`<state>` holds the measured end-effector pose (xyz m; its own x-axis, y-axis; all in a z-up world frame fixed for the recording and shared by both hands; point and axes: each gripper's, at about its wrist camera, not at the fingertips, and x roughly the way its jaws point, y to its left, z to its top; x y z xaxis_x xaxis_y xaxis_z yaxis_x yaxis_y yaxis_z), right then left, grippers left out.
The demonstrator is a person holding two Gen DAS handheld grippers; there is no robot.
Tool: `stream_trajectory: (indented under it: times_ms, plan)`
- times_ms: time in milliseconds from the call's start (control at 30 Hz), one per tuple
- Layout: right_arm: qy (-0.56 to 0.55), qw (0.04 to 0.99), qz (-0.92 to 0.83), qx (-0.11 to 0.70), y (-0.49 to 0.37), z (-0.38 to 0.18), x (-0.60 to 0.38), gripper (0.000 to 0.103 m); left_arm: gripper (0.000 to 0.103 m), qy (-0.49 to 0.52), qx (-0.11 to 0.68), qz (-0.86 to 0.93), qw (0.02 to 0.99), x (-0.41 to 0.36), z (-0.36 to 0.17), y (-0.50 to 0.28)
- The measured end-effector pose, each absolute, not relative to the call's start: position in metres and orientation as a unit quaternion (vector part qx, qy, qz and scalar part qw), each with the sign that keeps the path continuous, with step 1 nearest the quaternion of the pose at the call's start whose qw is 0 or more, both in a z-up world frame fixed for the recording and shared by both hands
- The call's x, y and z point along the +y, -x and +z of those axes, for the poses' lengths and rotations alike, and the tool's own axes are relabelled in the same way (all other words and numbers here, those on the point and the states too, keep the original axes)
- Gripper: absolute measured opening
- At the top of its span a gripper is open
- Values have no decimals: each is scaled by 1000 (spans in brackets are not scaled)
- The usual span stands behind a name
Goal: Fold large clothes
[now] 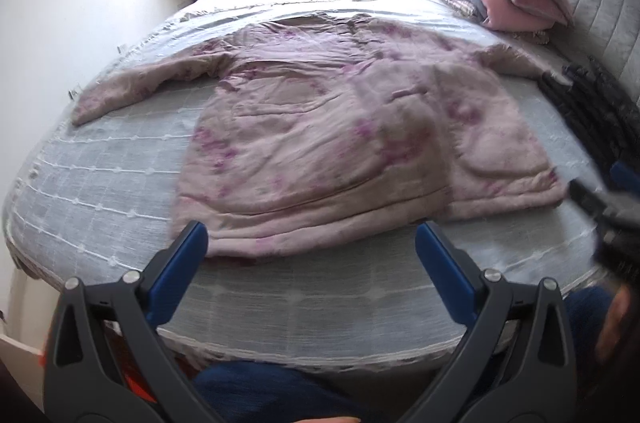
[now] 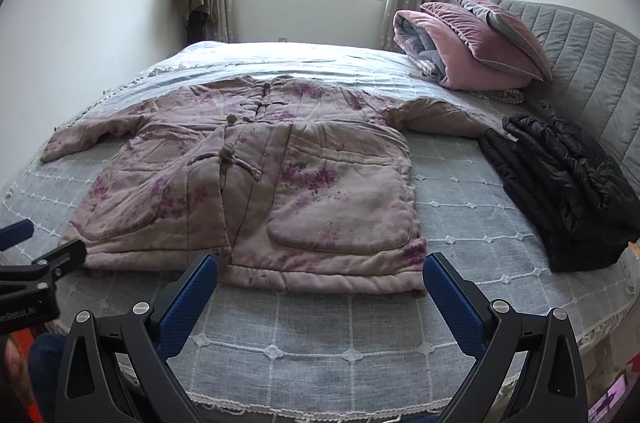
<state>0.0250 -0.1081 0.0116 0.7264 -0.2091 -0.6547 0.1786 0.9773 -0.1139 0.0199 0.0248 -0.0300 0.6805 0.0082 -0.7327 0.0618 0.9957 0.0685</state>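
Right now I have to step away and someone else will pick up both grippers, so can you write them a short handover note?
Left gripper: open, holding nothing, just short of the jacket's hem.
Right gripper: open, holding nothing, fingers either side of the hem's right part.
Pink floral padded jacket: spread flat, front up, on the grey bed cover, both sleeves out, front fastened.
Black jacket: already folded, on the bed's right side near the headboard.
Done: black jacket.
Left: every fold of the pink jacket; none has been started.
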Motion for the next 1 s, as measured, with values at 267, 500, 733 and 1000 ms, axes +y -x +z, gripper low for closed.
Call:
stream_trajectory:
  times_ms: [267, 500, 733, 1000]
  plan:
    - [92, 876, -146, 451, -39, -40, -176, 102, 98, -133, 444, 64, 884, 112, -80, -23]
    - [158, 820, -141, 532, -81, -81, -208, 87, 97, -181, 475, 40, 860, 132, -112, -46]
    - [181, 835, -106, 509, -101, -93, -213, 77, 67, -140, 476, 9, 868, 118, -115, -90]
    - [-83, 886, -52, 453, -139, -68, -255, 11, 16, 53, 457, -13, 888, 148, -82, -129]
